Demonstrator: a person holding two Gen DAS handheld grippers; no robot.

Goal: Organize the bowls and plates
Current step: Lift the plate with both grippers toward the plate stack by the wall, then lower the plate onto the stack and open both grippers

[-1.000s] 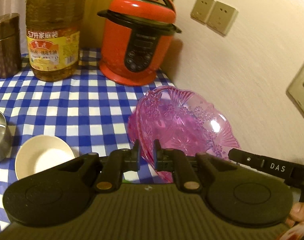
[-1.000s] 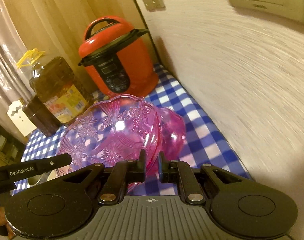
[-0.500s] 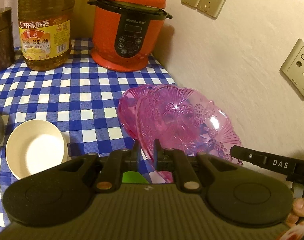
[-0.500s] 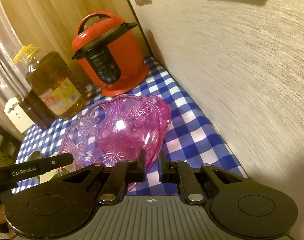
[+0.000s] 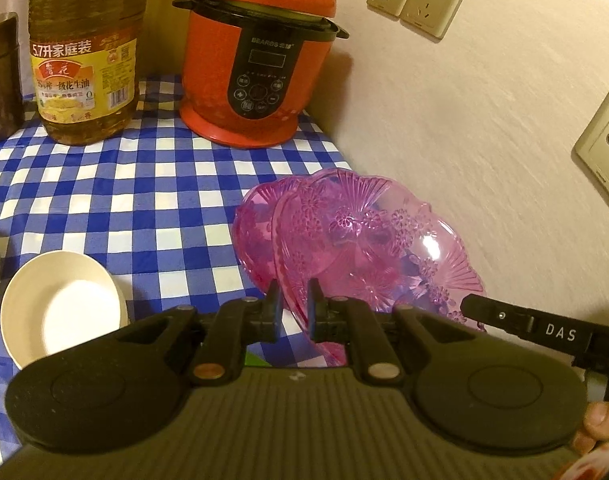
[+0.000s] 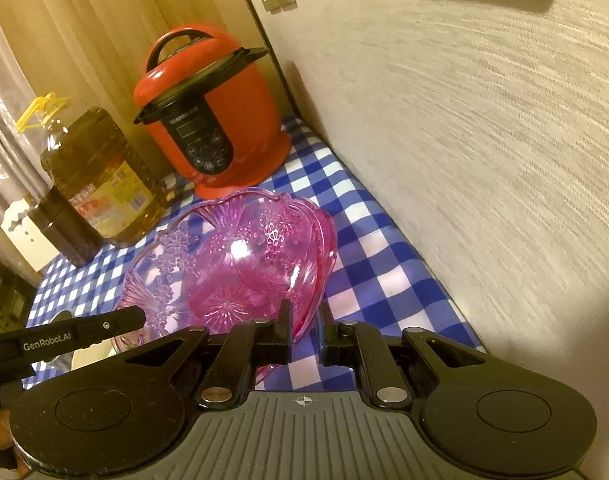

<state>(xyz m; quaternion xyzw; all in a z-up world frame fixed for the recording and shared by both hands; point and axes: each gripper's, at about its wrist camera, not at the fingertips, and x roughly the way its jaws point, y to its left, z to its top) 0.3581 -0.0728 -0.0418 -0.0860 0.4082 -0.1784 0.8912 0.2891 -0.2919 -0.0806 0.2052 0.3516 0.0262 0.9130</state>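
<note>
Two grippers, yours, both clamped on upper pink dish [image 5: 368,240]: left gripper [image 5: 292,300] near rim, right gripper [image 6: 304,320] opposite rim. Dish tilted over second pink dish [image 5: 256,232] on checked cloth [image 5: 144,184], beside wall.

The left gripper [image 5: 292,306] at lower centre pinches the rim of a pink plate [image 5: 368,248], tilted over a second pink dish [image 5: 256,236]. A white bowl [image 5: 60,304] sits lower left.
</note>
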